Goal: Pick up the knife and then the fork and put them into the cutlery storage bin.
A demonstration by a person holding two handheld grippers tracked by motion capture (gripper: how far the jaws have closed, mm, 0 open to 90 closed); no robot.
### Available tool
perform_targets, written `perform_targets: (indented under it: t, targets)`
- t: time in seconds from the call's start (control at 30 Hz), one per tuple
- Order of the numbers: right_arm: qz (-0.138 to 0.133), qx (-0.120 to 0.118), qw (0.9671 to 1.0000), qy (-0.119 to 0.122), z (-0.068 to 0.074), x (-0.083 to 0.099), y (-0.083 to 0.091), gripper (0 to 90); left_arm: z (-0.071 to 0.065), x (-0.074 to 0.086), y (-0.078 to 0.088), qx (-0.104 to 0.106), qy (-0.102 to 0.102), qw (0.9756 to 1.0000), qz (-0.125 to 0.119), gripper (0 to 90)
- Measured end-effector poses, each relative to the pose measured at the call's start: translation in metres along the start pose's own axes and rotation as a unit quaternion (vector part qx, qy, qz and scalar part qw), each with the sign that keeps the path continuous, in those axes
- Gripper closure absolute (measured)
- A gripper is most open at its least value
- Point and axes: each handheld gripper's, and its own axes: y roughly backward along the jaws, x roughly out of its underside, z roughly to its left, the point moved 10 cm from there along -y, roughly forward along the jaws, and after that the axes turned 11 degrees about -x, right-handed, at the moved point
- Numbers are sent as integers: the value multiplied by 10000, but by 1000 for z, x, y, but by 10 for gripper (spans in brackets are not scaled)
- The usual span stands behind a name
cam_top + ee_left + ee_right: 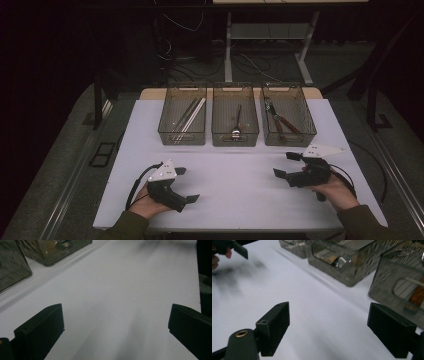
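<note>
Pliers (280, 122) lying in the rightmost of three bins (288, 115) at the white tabletop's (240, 190) far edge, well apart from left claw (186, 185) and right claw (285, 165), both spread wide and empty, sorting seemingly finished.

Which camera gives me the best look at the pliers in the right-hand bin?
The high view: it looks down into the right bin, so the pliers show whole, red handles toward the person. The right gripper view catches just an orange-red patch through that bin's wall. The left gripper view gives nothing usable of them.
</note>
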Motion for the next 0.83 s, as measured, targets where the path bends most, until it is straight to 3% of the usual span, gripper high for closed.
perform_targets:
  t: [0.43, 0.6, 0.83]
  targets:
    - [112, -89, 9999, -16, 14, 35, 3, 183, 0, 0, 0, 3, 10, 10000, 0, 0]
    - [308, -71, 9995, -4, 15, 49, 4, 183, 0, 1, 0, 9, -18, 10000, 20, 0]
    - [331, -89, 9994, 76, 17, 48, 3, 183, 0, 1, 0, 2, -14, 10000, 25, 0]
